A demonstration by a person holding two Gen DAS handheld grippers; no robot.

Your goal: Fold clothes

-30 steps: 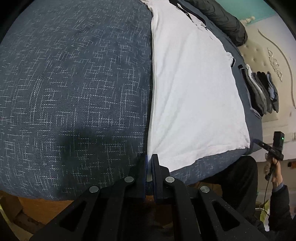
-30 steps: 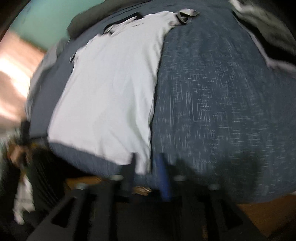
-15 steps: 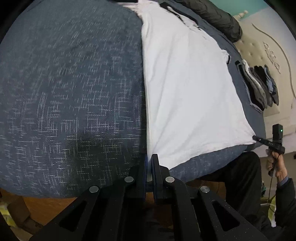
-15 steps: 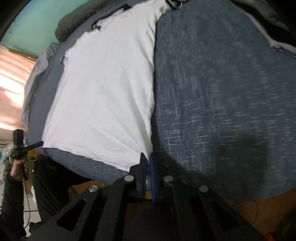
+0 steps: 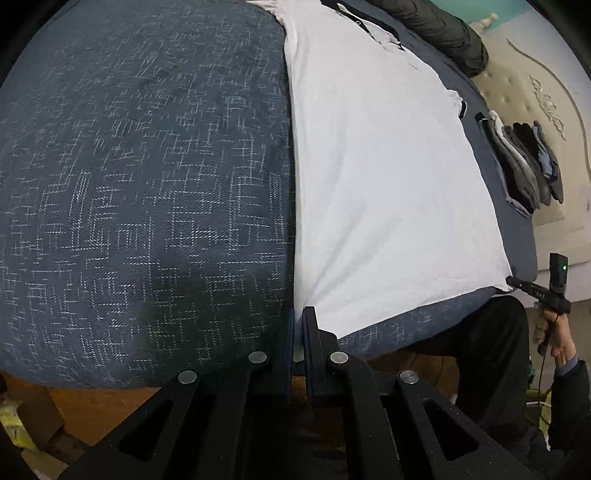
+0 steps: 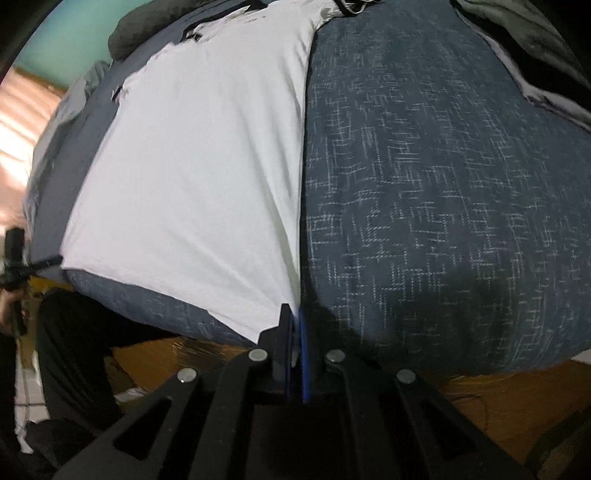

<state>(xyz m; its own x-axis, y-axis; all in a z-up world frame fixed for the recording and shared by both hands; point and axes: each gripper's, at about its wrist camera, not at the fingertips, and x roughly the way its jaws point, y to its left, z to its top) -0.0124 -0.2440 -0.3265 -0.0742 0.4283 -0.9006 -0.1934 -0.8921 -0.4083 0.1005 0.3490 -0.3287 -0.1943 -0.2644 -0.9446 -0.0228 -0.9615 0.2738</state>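
Nearest the lens on the left side, left gripper (image 5: 298, 314) pinched tight on the near hem corner of the white polo shirt (image 5: 384, 177), cloth caught between the pressed-together jaws. Same story at the opposite hem corner: right gripper (image 6: 293, 314) clamped on the shirt (image 6: 192, 177), jaws having just closed on that corner, fabric drawn into faint creases fanning from the pinch. Beyond both corners, shirt spread flat, lying lengthwise on the dark blue bedcover (image 5: 140, 184) with its white crosshatch weave, hem toward the near edge of the bed, dark-trimmed collar (image 5: 364, 26) at the far end. Seen in the left wrist view, just off the shirt's other hem corner, a hand (image 5: 557, 332) holding a black handle. Farther along that side of the shirt, apart from it, a stack of folded clothes (image 5: 524, 166) in greys and blacks on the cover, cream tufted headboard (image 5: 532, 99) behind the stack. Past the collar, a dark puffy jacket (image 5: 443, 33) lying across the far end of the bed. Under the near edge of the bed, brown wooden floor (image 6: 177, 354).
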